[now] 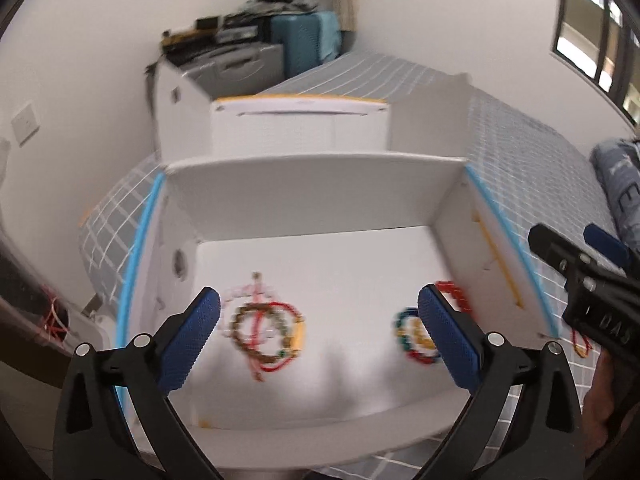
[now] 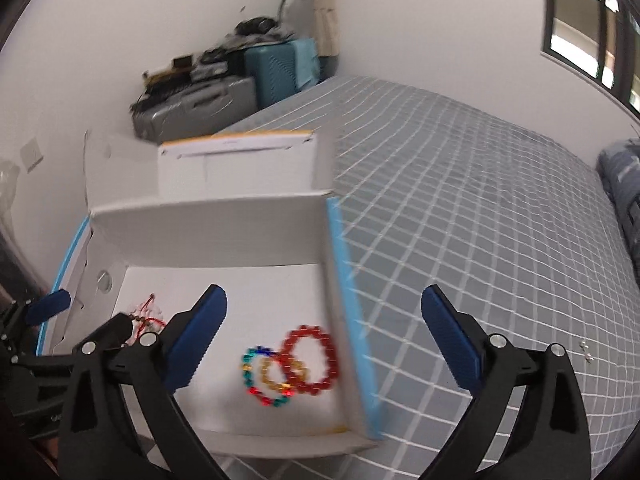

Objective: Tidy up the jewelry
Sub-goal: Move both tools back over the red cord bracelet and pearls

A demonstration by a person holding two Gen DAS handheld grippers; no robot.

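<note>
Now both tools stand wide open and empty over the box [image 1: 312,200] on the bed [image 2: 460,200]. Left tool [image 1: 320,320] hovers nearest the brown bracelet [image 1: 264,330]; right tool [image 2: 324,332] hangs beside the red bracelet [image 2: 310,358], seemingly overlapping neighbouring beads.

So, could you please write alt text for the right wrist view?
The open right gripper, holding nothing, hangs over a white box on a grey checked bed. Inside lie overlapping red, multicoloured and amber bead bracelets near its blue-edged wall.
</note>
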